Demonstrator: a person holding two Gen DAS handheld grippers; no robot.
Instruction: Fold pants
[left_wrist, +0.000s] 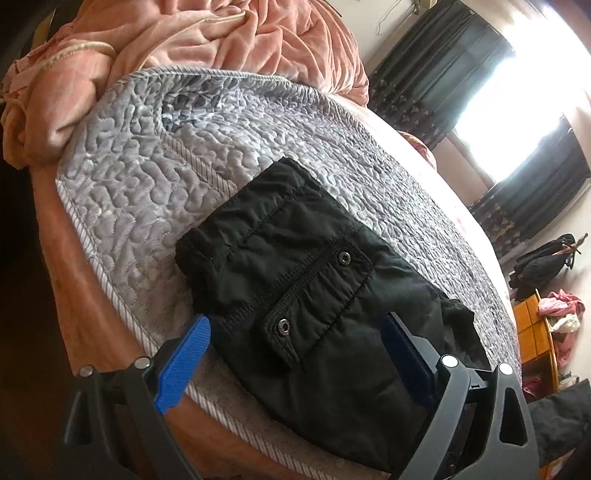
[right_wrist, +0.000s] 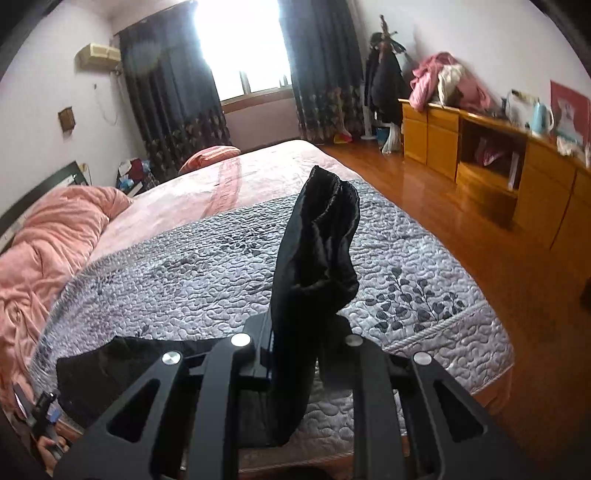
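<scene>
Black pants (left_wrist: 295, 280) lie folded on the grey quilted bedspread (left_wrist: 155, 177), with a snap-button pocket flap facing up. My left gripper (left_wrist: 295, 350) is open, its blue fingers (left_wrist: 181, 365) on either side of the pants' near end, just above the cloth. My right gripper (right_wrist: 295, 343) is shut on a bunched end of the pants (right_wrist: 317, 243), which stands up from between its black jaws above the bedspread (right_wrist: 184, 280). More black fabric (right_wrist: 110, 369) lies at the lower left of the right wrist view.
A rumpled pink blanket (left_wrist: 192, 33) lies at the head of the bed and shows in the right wrist view (right_wrist: 48, 236). The bed's near edge (left_wrist: 122, 317) is close to the pants. A wooden dresser (right_wrist: 498, 162) and wood floor (right_wrist: 480, 258) lie to the right.
</scene>
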